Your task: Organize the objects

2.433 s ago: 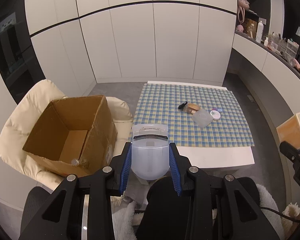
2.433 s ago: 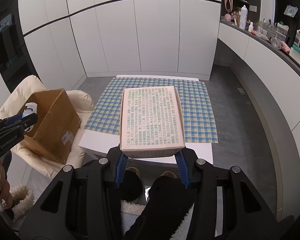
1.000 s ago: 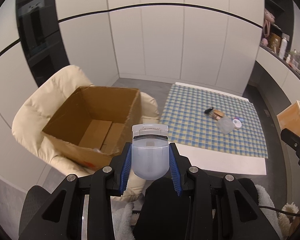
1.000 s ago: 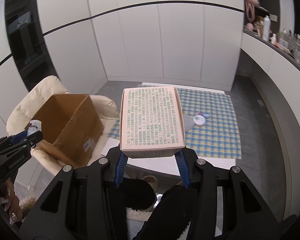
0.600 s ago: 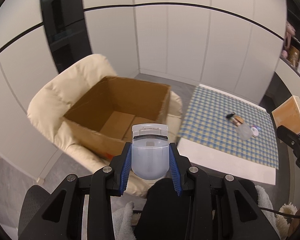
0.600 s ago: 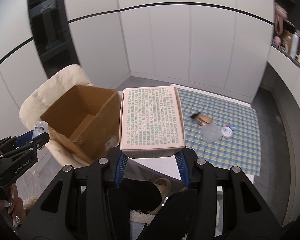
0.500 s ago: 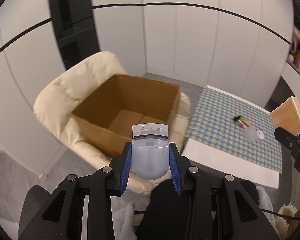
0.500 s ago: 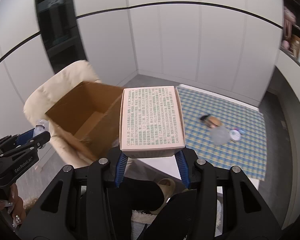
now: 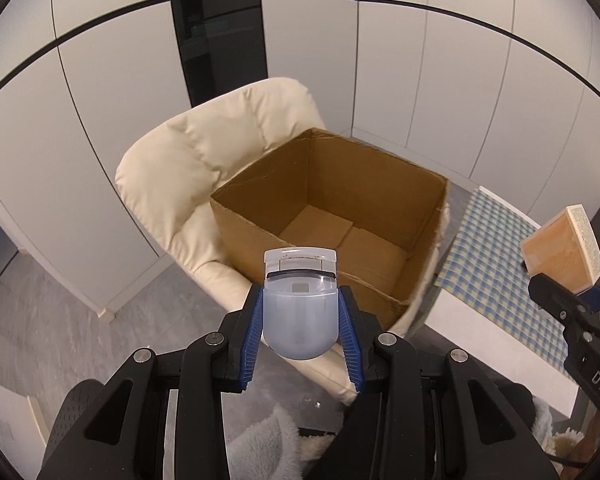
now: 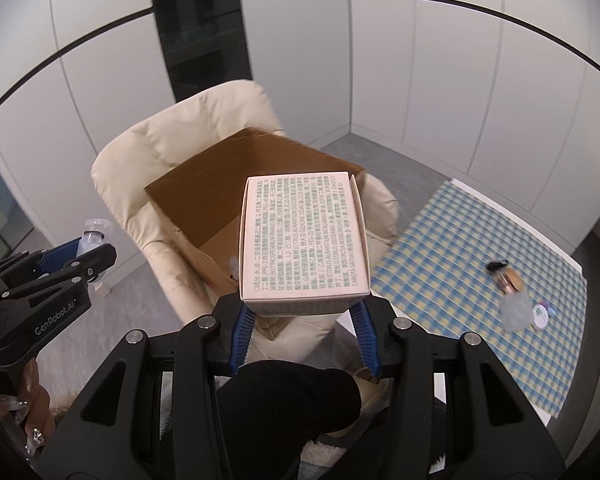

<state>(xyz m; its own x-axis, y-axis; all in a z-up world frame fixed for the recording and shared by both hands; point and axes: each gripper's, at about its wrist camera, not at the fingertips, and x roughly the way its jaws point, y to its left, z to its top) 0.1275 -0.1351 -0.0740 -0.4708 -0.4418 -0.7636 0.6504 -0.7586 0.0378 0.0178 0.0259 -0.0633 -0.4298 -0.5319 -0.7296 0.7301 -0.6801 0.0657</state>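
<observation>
My left gripper (image 9: 300, 320) is shut on a translucent plastic case (image 9: 299, 304) with a clear lid end, held in the air just before the open cardboard box (image 9: 340, 184). My right gripper (image 10: 303, 320) is shut on a pink printed carton (image 10: 304, 236), held above the near side of the same box (image 10: 204, 184). The box sits on a cream armchair (image 9: 204, 152) and looks nearly empty. The carton also shows at the right edge of the left wrist view (image 9: 560, 244). The left gripper with the case shows at the left of the right wrist view (image 10: 88, 248).
A low table with a blue and yellow checked cloth (image 10: 460, 248) stands to the right of the armchair (image 10: 172, 136). On it lie a clear bottle (image 10: 516, 308), a small round tin (image 10: 540, 314) and a brown and black item (image 10: 506, 276). White cabinet walls surround the room.
Both grippers have swung left, away from the table and toward the cardboard box, which now lies straight ahead and closer. Both still hold their objects.
</observation>
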